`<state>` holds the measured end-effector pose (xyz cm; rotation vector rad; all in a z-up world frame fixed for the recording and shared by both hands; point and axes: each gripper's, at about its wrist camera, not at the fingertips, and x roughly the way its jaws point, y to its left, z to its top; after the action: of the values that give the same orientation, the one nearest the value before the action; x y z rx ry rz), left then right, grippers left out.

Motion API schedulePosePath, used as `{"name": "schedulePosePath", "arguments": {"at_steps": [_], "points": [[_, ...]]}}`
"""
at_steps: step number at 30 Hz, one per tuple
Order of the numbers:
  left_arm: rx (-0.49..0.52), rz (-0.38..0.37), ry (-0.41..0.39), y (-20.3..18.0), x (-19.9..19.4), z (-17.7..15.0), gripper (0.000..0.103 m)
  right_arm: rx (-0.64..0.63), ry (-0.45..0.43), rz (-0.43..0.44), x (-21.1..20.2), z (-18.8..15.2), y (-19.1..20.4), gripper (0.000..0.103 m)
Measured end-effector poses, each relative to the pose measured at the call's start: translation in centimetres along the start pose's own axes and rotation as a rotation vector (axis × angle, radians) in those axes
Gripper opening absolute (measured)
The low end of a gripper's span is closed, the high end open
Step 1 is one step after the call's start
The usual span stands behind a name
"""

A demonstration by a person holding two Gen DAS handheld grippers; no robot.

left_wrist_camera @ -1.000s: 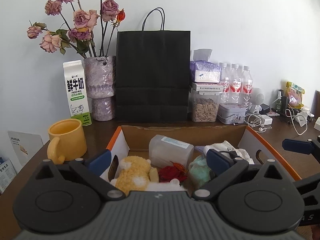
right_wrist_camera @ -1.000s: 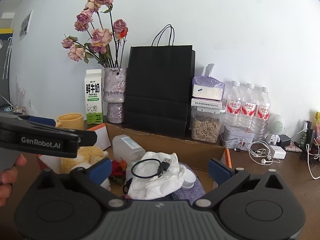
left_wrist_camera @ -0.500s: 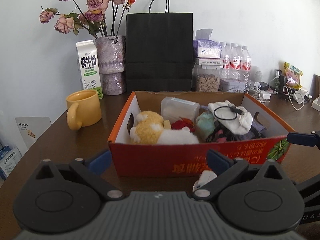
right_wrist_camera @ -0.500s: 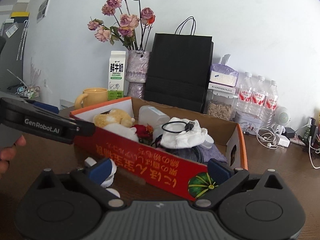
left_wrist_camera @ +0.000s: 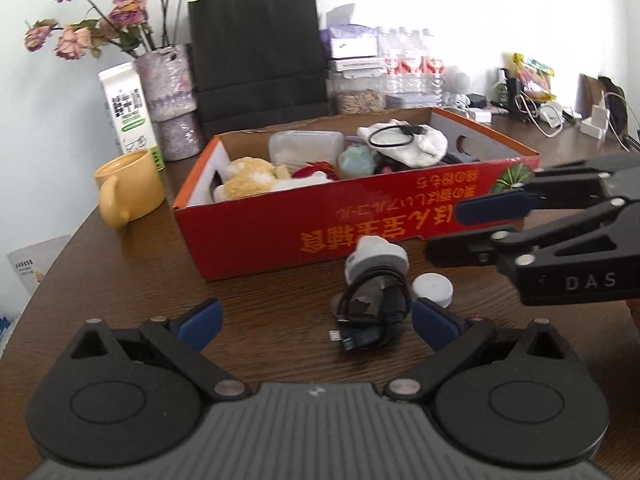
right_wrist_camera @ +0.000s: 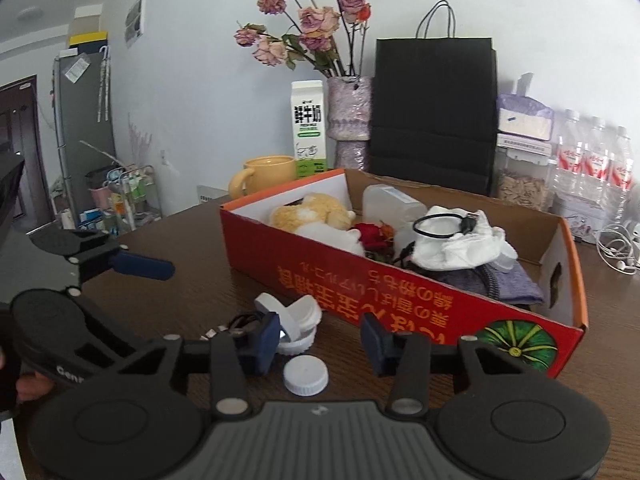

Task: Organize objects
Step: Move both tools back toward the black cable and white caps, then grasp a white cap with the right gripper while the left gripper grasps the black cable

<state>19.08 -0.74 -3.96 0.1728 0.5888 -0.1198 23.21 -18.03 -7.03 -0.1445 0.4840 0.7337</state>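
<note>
Clutter lies on the brown wooden counter [left_wrist_camera: 120, 288] just near of the red cardboard box [left_wrist_camera: 360, 216]: coiled black cable [left_wrist_camera: 372, 312], round white plastic cap [right_wrist_camera: 306, 374]. Left gripper [left_wrist_camera: 316, 320] wide, empty; right gripper [right_wrist_camera: 320, 340], jaws just narrowing, grips nothing. Advise centring over the cap before closing.

Cable [left_wrist_camera: 370, 312] and cap [left_wrist_camera: 433, 289] before box [left_wrist_camera: 320, 228]

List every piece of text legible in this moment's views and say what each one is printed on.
"DAS" – side of the black right tongs.
"Gen", cut off – black body of the left tongs.
"鲜牛奶" – white and green milk carton; its smaller print is too small to read.
Red cardboard box: yellow characters, upside down, not surely readable.
Clear water bottles with red labels: blurred.
</note>
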Motion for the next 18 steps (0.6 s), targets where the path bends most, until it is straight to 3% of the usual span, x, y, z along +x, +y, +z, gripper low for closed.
{"name": "schedulePosePath", "arguments": {"at_steps": [2, 9, 12, 18], "points": [[0.022, -0.023, 0.01, -0.5, 0.5, 0.0, 0.098, -0.006, 0.005, 0.031, 0.5, 0.3, 0.2, 0.036], [0.055, -0.08, 0.033, -1.0, 2.0, 0.3, 0.067, 0.0, 0.032, 0.088, 2.3, 1.0, -0.1, 0.03], [0.074, -0.13, 0.031, -1.2, 2.3, 0.4, 0.041, 0.002, 0.041, 0.122, 3.0, 1.2, -0.1, 0.028], [0.119, -0.141, 0.008, -1.4, 2.3, 0.1, 0.038, 0.011, 0.052, 0.142, 3.7, 1.2, -0.2, 0.024]]}}
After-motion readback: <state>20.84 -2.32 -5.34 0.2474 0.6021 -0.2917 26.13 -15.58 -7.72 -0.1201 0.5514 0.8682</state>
